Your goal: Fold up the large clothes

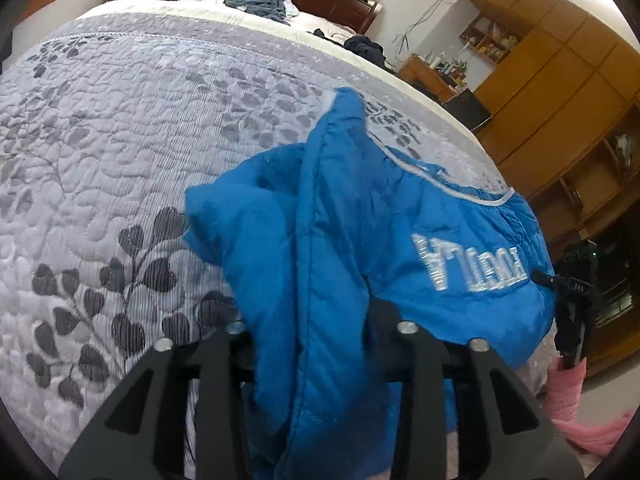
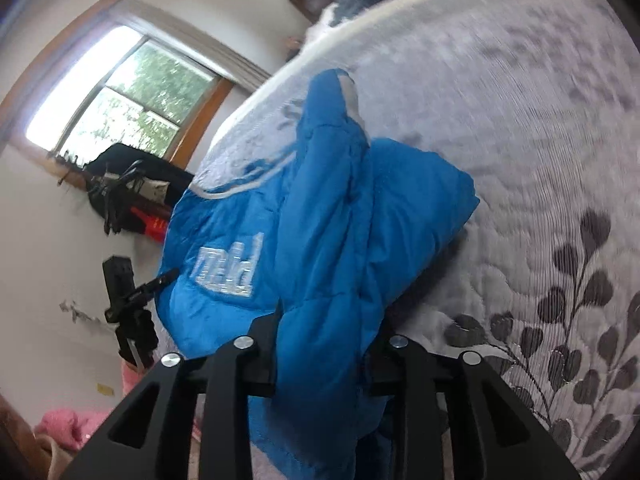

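Observation:
A blue padded jacket point(image 1: 360, 220) with white lettering hangs bunched just above the grey quilted bed point(image 1: 120, 160). My left gripper point(image 1: 320, 344) is shut on a thick fold of it, and the cloth hides the fingertips. At the jacket's right edge in the left wrist view I see the right gripper point(image 1: 572, 296). In the right wrist view the same jacket point(image 2: 320, 208) spills over my right gripper point(image 2: 320, 348), which is shut on another fold. The left gripper point(image 2: 132, 300) shows at the jacket's left edge. One sleeve end sticks up toward the bed's far side.
The leaf-patterned quilt point(image 2: 540, 160) spreads wide beyond the jacket. Other clothes point(image 1: 260, 2) lie near the headboard, and a dark pile point(image 1: 364, 46) sits at the bed's far right edge. Pink cloth point(image 1: 580, 412) lies near the bed's near edge. Wooden cabinets point(image 1: 560, 80) and a window point(image 2: 112, 96) flank the bed.

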`<state>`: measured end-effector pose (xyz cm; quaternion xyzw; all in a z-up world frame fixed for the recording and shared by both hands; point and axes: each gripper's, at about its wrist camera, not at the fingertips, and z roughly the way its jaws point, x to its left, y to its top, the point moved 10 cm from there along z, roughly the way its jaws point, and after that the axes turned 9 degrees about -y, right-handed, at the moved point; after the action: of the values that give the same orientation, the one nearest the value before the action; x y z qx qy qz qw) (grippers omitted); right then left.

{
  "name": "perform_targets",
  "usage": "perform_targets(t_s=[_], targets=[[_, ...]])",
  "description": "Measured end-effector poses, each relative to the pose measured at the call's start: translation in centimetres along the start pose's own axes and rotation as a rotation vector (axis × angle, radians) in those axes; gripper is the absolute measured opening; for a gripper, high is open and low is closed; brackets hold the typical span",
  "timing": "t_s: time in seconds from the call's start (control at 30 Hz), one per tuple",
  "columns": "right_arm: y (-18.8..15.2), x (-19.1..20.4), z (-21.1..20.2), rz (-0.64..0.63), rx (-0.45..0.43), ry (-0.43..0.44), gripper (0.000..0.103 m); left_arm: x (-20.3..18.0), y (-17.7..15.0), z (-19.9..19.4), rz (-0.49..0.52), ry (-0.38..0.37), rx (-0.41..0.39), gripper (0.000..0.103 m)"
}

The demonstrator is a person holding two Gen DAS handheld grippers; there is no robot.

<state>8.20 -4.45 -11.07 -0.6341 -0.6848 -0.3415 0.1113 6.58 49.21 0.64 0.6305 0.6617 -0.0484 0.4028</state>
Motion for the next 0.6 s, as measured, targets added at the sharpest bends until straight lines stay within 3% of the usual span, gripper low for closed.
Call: perform_targets(t_s=[0.17,0.27,0.33,0.43,0.6], targets=[[-0.3,-2.4,2.6,0.074,0.025,0.046,0.042,1.4,0.0,1.9,0.004,0.0,-0.029,0.059],[-0.4,-2.5,2.4,0.068,0.017,0.047,0.043,1.5,-0.1,1.7,-0.019,-0.016,-0.028,0.06],[-0.4,-2.5,1.9,0.048,0.006,0.007,0.051,1.4,-0.2,1.2,-0.016,-0.001,-0.027,0.06],[0.3,-2.7,-0.3,-0.002,-0.063,-0.127,0.057,1.3,0.2,-0.7,-0.001,0.053,-0.056,0.06],[2.1,-1.8,-4.0,-0.077,-0.164,-0.277,0.062,0.5,3.1,-5.6,0.111,0.224,-0.198,0.059]])
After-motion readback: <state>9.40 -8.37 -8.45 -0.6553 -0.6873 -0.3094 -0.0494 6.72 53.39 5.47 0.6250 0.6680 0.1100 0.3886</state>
